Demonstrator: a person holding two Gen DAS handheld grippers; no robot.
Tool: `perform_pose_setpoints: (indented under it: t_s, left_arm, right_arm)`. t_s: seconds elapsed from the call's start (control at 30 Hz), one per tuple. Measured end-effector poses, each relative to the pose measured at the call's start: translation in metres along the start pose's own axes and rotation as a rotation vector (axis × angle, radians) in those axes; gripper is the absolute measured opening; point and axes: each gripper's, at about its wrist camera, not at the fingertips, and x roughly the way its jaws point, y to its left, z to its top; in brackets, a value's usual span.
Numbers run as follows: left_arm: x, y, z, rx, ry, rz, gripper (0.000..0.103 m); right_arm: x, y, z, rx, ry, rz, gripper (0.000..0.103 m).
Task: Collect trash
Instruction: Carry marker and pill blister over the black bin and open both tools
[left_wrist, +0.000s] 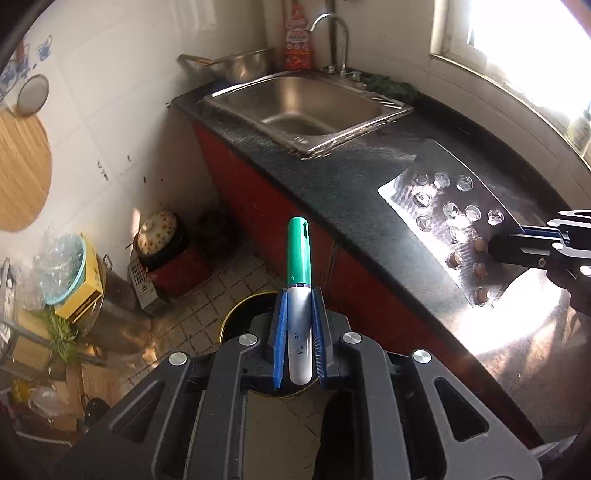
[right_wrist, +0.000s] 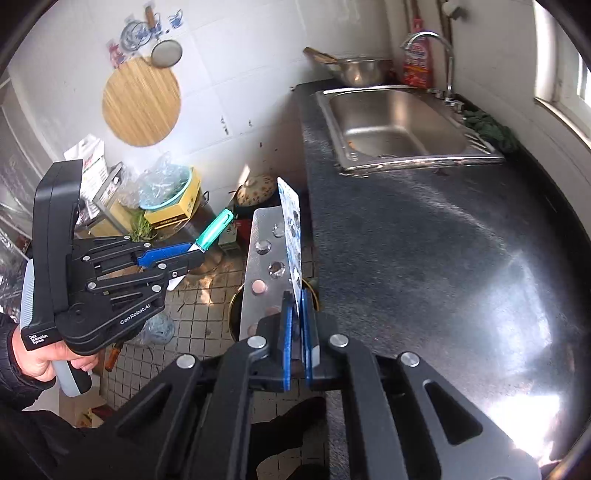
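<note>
My left gripper (left_wrist: 299, 291) is shut on a pen (left_wrist: 300, 251) with a green cap and silver barrel, which points forward past the fingertips. Under it on the tiled floor stands a round dark bin (left_wrist: 236, 314) with a gold rim. My right gripper (right_wrist: 297, 295) is shut on a silver blister pack (right_wrist: 264, 254), with a blue-and-white sheet (right_wrist: 290, 218) pressed beside it; both hang over the counter's edge above the bin (right_wrist: 233, 310). The left wrist view shows the blister pack (left_wrist: 447, 218) in the right gripper (left_wrist: 495, 247). The right wrist view shows the left gripper (right_wrist: 195, 254) with the pen (right_wrist: 216, 229).
A black stone counter (left_wrist: 351, 177) over red cabinet fronts carries a steel sink (left_wrist: 306, 107) with a tap and a metal bowl behind it. On the floor stand a pot with a floral lid (left_wrist: 159, 232), boxes and a teal basin (left_wrist: 70, 269). A hand (right_wrist: 40, 354) holds the left gripper.
</note>
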Motion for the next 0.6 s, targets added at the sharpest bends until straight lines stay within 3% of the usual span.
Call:
perform_pose_setpoints:
  t_s: [0.17, 0.3, 0.6]
  left_arm:
    - [0.037, 0.045, -0.032, -0.109, 0.068, 0.027, 0.012]
    - [0.071, 0.065, -0.048, -0.184, 0.092, -0.001, 0.013]
    - [0.141, 0.09, -0.066, -0.246, 0.142, -0.059, 0.013]
  right_arm:
    - [0.072, 0.034, 0.013, -0.028, 0.097, 0.018, 0.006]
    - [0.12, 0.038, 0.015, 0.004, 0.167, 0.027, 0.006]
    - [0.204, 0.042, 0.011, 0.032, 0.289, -0.014, 0.006]
